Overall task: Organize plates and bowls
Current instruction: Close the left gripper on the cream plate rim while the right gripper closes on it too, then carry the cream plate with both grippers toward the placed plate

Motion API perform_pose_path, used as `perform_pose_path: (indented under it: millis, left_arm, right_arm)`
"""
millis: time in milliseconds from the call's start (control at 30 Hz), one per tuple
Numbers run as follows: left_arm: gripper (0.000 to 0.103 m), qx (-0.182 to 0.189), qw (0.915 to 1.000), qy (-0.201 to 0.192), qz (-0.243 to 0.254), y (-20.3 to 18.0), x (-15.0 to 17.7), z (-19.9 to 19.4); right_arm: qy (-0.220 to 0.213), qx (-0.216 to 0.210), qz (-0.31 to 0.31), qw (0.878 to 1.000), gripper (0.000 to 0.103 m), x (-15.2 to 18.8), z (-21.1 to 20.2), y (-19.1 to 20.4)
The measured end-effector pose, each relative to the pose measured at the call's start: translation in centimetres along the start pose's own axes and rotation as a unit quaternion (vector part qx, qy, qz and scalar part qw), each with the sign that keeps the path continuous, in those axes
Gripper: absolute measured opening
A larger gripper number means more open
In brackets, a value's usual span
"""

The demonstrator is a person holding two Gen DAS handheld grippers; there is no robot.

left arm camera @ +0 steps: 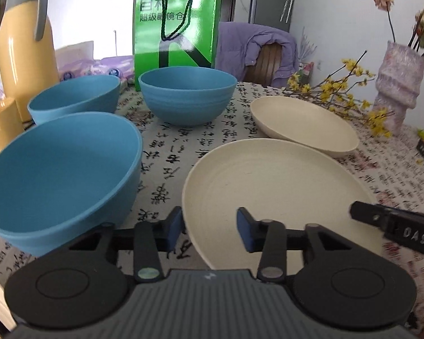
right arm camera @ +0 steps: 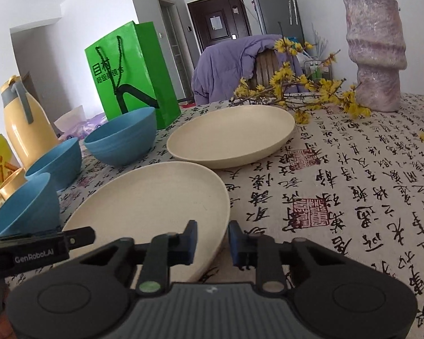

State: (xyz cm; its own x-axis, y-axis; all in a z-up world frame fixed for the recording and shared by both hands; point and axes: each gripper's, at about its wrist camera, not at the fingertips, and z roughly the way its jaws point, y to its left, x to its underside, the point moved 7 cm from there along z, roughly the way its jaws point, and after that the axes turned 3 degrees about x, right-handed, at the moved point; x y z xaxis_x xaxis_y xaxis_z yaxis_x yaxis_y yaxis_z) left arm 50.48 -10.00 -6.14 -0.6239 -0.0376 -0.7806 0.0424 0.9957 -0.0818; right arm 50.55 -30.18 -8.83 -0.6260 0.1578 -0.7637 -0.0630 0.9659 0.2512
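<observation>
Two cream plates lie on the script-print tablecloth: a near plate (left arm camera: pixel 268 186) (right arm camera: pixel 155 197) and a far plate (left arm camera: pixel 302 121) (right arm camera: pixel 231 135). Three blue bowls stand to their left: a near bowl (left arm camera: pixel 62 169), a back-left bowl (left arm camera: pixel 76 96) and a middle bowl (left arm camera: pixel 188 96). My left gripper (left arm camera: pixel 209 226) straddles the near plate's left rim with a wide gap, its pads clear of the rim. My right gripper (right arm camera: pixel 213 240) straddles the same plate's right rim with its jaws narrow, and a strip of plate shows between the pads. A finger (left arm camera: pixel 364 214) of the right gripper shows at the plate's far side.
A yellow thermos (left arm camera: pixel 22 50) and a yellow cup (left arm camera: pixel 0 124) stand at the left edge. Behind the bowls stands a green paper bag (left arm camera: pixel 175 19). A pink vase (left arm camera: pixel 395 84) and a yellow flower branch (left arm camera: pixel 339 90) sit beyond the far plate. A chair carrying a purple jacket (left arm camera: pixel 257 50) stands behind the table.
</observation>
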Motion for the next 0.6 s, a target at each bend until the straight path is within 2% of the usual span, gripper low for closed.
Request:
perform_pose_path:
  millis: [67,167,367,600]
  left_arm:
    - [0.023,0.001,0.9999,0.008,-0.008,0.3,0.1,0.5]
    - [0.018,0.0,0.9997,0.011,-0.021,0.7,0.0,0.7]
    - [0.016,0.013,0.9998,0.004,-0.017,-0.2,-0.5,-0.9]
    - [0.017,0.04,0.9991,0.003,0.01,-3.3,1.3,-5.1]
  right_arm:
    - [0.002,0.001,0.007,1.0,0.014,0.1,0.1,-0.5]
    - [0.0,-0.001,0.011,1.0,0.014,0.2,0.0,-0.7]
    - [-0.014,0.011,0.013,1.0,0.013,-0.2,-1.7,-1.1]
    - [-0.032,0.039,0.032,0.998,0.013,1.0,-7.1,-2.8]
